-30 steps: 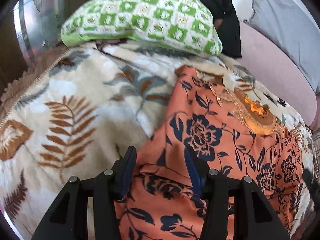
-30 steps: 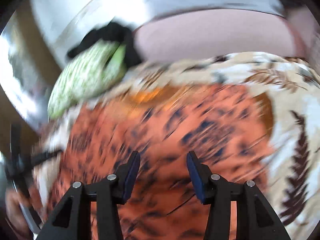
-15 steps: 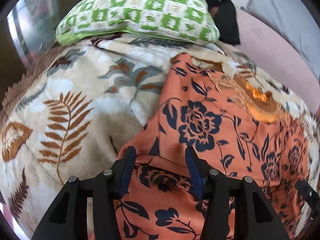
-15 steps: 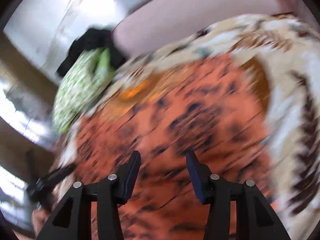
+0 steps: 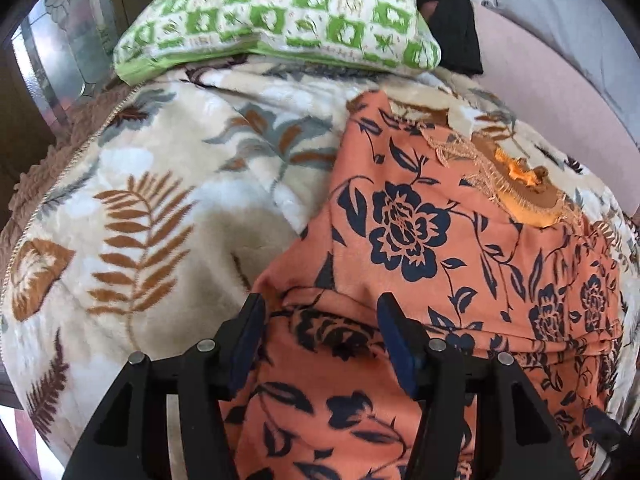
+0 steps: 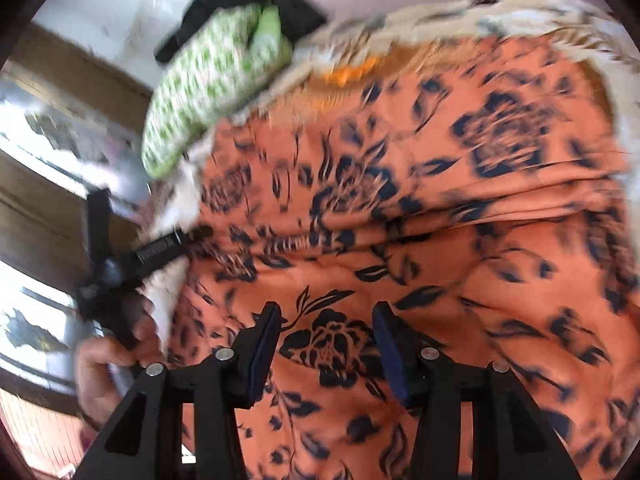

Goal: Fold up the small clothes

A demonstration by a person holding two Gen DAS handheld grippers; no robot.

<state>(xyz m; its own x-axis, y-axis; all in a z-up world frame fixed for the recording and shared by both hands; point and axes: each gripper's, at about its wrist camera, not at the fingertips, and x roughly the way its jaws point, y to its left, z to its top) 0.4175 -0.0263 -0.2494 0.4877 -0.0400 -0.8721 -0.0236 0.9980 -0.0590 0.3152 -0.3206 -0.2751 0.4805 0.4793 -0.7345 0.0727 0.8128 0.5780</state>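
A bed covered by a cream blanket with brown fern leaves and grey foliage fills the left wrist view; at the far left edge a wooden frame with patterned glass shows, blurred by the lens rim. At the top centre a green-and-white checked pillow lies on the blanket, and just to its right a black cloth is bunched against it. Further right, in the upper right, runs a pale pink cushion with grey fabric above it.

The orange floral garment, printed with dark navy flowers, lies on the blanket from the centre to the right and down to the bottom edge. A raised fold of it crosses the lower middle. Its neckline with tan lace trim sits at right of centre.

The left gripper, at bottom centre, has its jaws spread, having just been opening; the fold of the garment lies between them, and the blue pads do not press on it.

In the blurred right wrist view, the left gripper appears at the left edge, held by a hand, its tip at the garment's edge. The garment fills the centre and right. The right gripper, at bottom centre, stands spread over the cloth; whether its fingertips touch the cloth cannot be told.
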